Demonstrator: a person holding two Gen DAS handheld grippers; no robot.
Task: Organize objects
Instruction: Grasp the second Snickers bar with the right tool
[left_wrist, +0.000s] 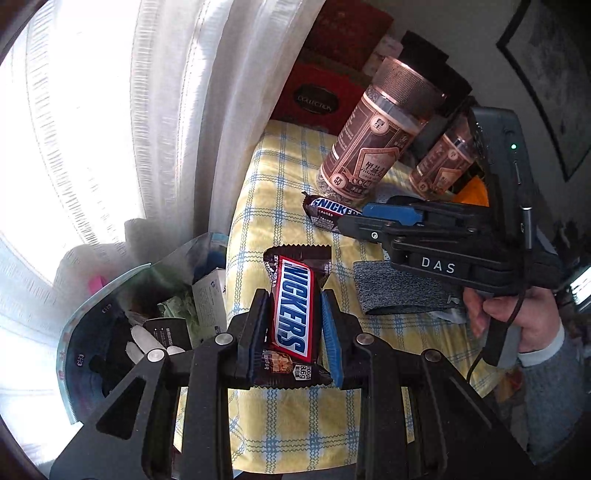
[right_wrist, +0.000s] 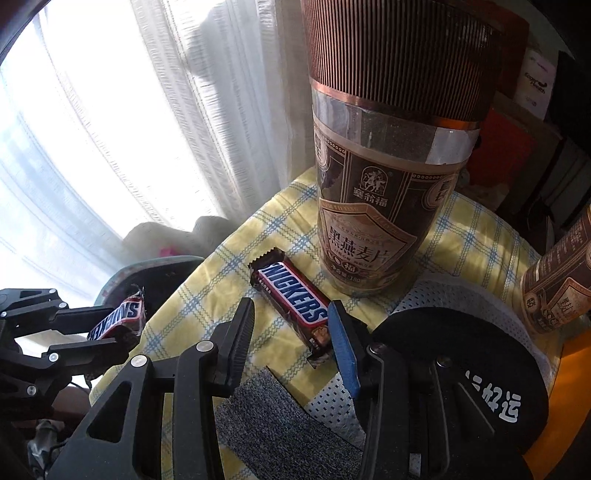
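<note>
My left gripper (left_wrist: 295, 306) is shut on a Snickers bar (left_wrist: 291, 317) and holds it above the yellow checked cloth (left_wrist: 258, 221) near the table's left edge; it also shows in the right wrist view (right_wrist: 122, 319). A second Snickers bar (right_wrist: 293, 302) lies on the cloth in front of a tall brown oat jar (right_wrist: 384, 177). My right gripper (right_wrist: 291, 321) is open just above that bar's near end, one finger on each side, touching nothing. In the left wrist view the right gripper (left_wrist: 354, 221) reaches over that bar (left_wrist: 328, 210).
A second brown jar (right_wrist: 561, 288) stands at the right. A grey knit cloth (right_wrist: 280, 424) and a black cap with white lettering (right_wrist: 461, 369) lie near me. An open bag of clutter (left_wrist: 147, 317) sits below the table's left edge. White curtains hang behind.
</note>
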